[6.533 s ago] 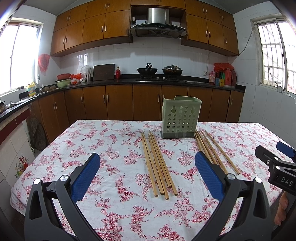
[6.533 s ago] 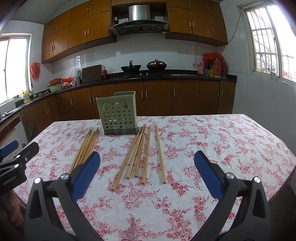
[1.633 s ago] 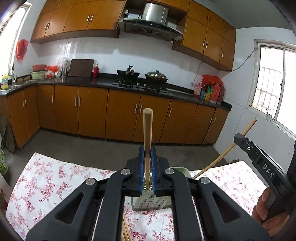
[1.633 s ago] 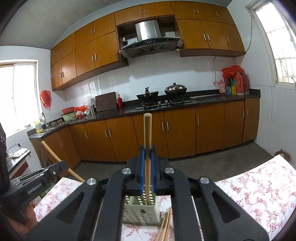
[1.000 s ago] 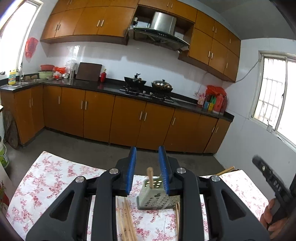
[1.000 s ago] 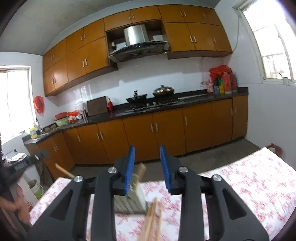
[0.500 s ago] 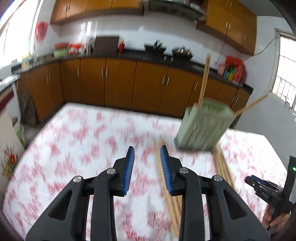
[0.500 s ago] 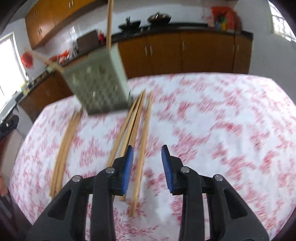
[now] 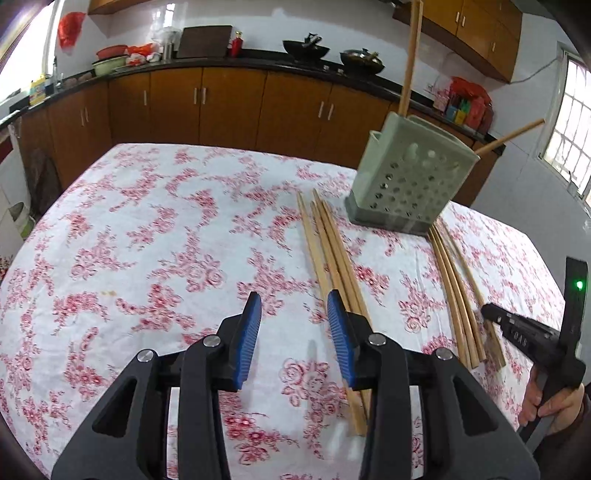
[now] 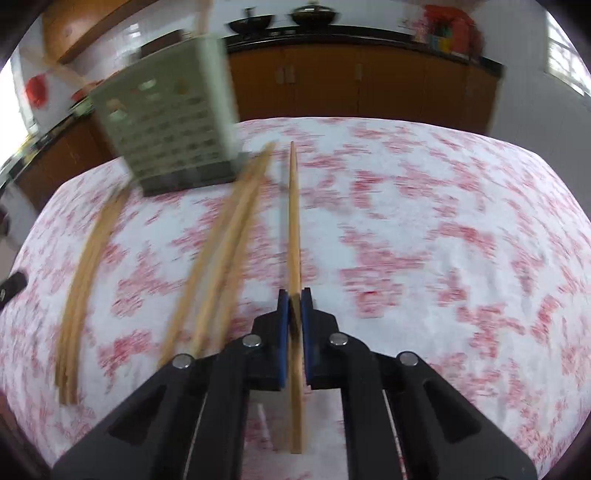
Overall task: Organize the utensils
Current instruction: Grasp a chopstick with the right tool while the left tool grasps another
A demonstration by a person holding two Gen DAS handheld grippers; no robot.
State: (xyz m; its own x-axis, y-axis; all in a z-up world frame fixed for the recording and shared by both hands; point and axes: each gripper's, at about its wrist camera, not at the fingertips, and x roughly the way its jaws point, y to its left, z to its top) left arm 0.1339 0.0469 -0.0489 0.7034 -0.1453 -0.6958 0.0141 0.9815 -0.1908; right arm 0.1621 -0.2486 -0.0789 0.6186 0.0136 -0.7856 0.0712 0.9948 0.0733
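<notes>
While right hand-held gripper (image 10: 294,295) clamps single chopstick (image 10: 293,221) lying on bench (image 10: 424,240), I keep left hand-held gripper (image 9: 293,314) empty, jaws opening beside chopstick bundle (image 9: 332,258). Holder (image 9: 410,181) sits beyond. Advice: lift level, tip upright over holder.

- A tablecloth (image 9: 155,236) printed with red flowers on white covers the table.
- Brown wooden cabinets (image 9: 229,107) run along the far wall under a dark countertop (image 9: 221,62).
- Two black woks (image 9: 306,46) sit on the stove.
- A dark cutting board (image 9: 203,36) leans against the white tiled wall, a red bottle (image 9: 236,40) just beside it.
- A red bag (image 9: 72,27) hangs near the left window.
- Red packages (image 9: 467,99) stand at the counter's right end.
</notes>
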